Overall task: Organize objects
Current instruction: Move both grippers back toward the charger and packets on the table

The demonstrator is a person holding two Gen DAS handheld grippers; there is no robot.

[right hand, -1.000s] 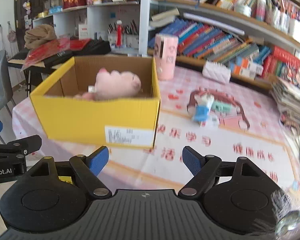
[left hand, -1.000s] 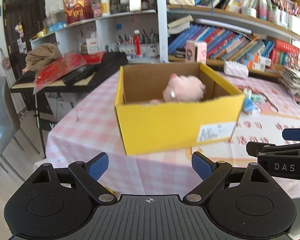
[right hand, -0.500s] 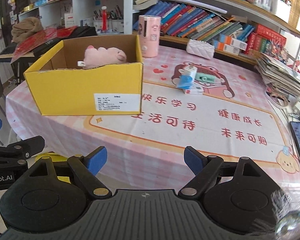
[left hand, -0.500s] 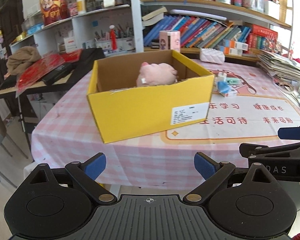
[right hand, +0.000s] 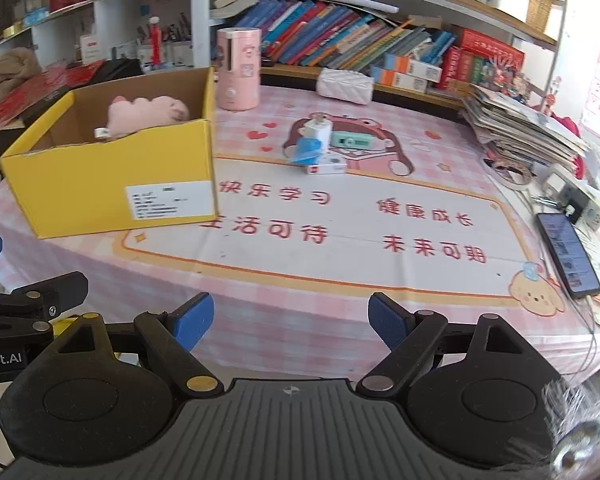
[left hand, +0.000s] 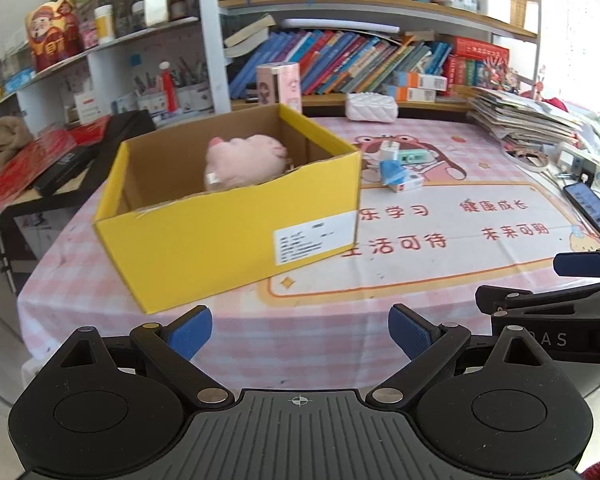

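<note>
You've got a bookshelf (right hand: 340, 44) packed with leaning books behind the table (right hand: 340, 300), a paper stack (right hand: 524, 124) at its right edge, a phone (right hand: 566, 254) lying flat near there with its screen lit, a white quilted pouch (right hand: 344, 85) by the shelf, and a brown cloth bundle (left hand: 4, 144) far left.

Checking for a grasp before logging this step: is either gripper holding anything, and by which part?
Nothing is held. The left gripper and right gripper both stand open and empty, short of the yellow box.
</note>
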